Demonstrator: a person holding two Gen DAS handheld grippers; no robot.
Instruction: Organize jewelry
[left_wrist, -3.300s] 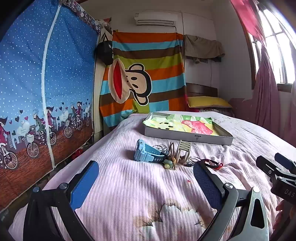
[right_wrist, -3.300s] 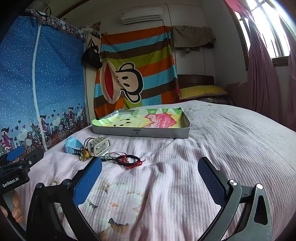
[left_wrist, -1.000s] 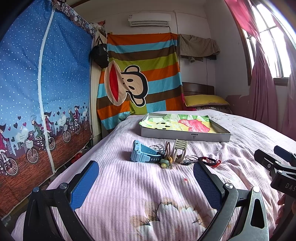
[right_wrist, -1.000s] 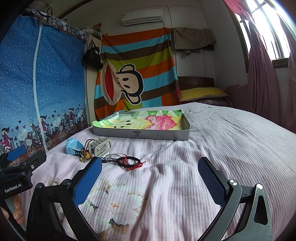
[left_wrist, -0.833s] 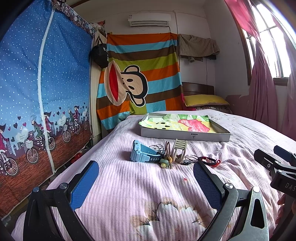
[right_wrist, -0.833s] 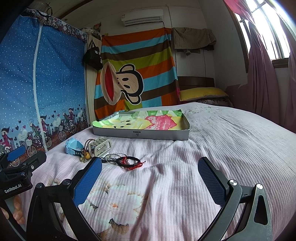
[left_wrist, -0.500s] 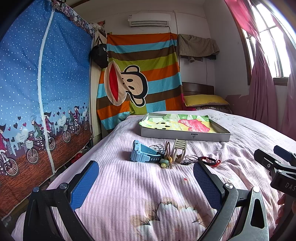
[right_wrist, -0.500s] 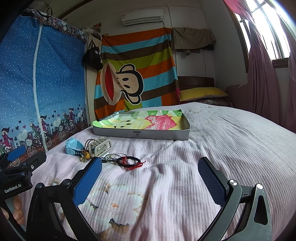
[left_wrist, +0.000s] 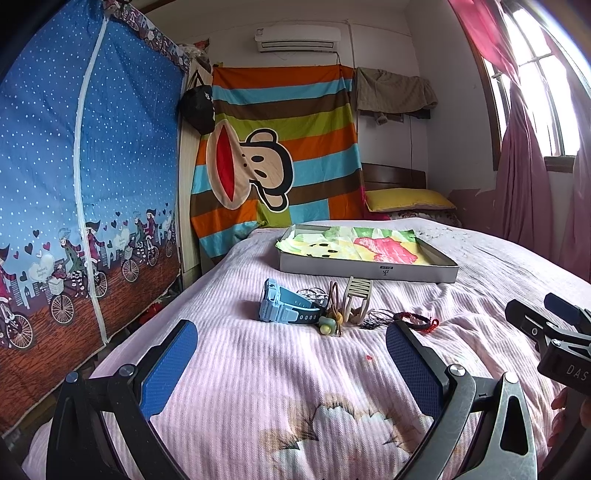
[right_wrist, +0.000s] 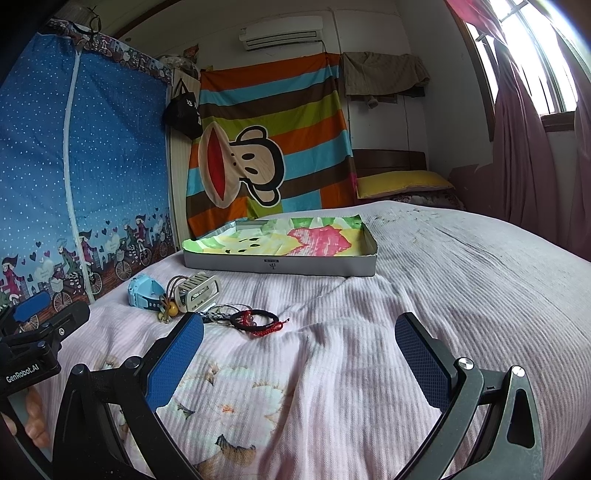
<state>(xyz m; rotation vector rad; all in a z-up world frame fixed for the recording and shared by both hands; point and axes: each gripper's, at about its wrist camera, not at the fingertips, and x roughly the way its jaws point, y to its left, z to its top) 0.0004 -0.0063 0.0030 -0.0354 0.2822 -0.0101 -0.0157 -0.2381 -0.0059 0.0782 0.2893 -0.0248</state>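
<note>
A small heap of jewelry lies on the pink bedspread: a light blue watch, a cream hair claw, hair ties with beads, thin bangles and a red-and-black bracelet. Behind the heap sits a shallow grey box lined with bright printed paper. My left gripper hovers open just short of the heap, holding nothing. My right gripper is open to the right of the heap, also holding nothing.
A blue zip wardrobe stands along the bed's left edge. A striped monkey cloth hangs at the back beside a yellow pillow. Pink curtains cover the right wall. A person's fingers hold the left gripper's handle.
Both views have stayed almost still over the last second. Since 3.3 s ago the left gripper has tilted up slightly, so the heap sits a little higher in its view.
</note>
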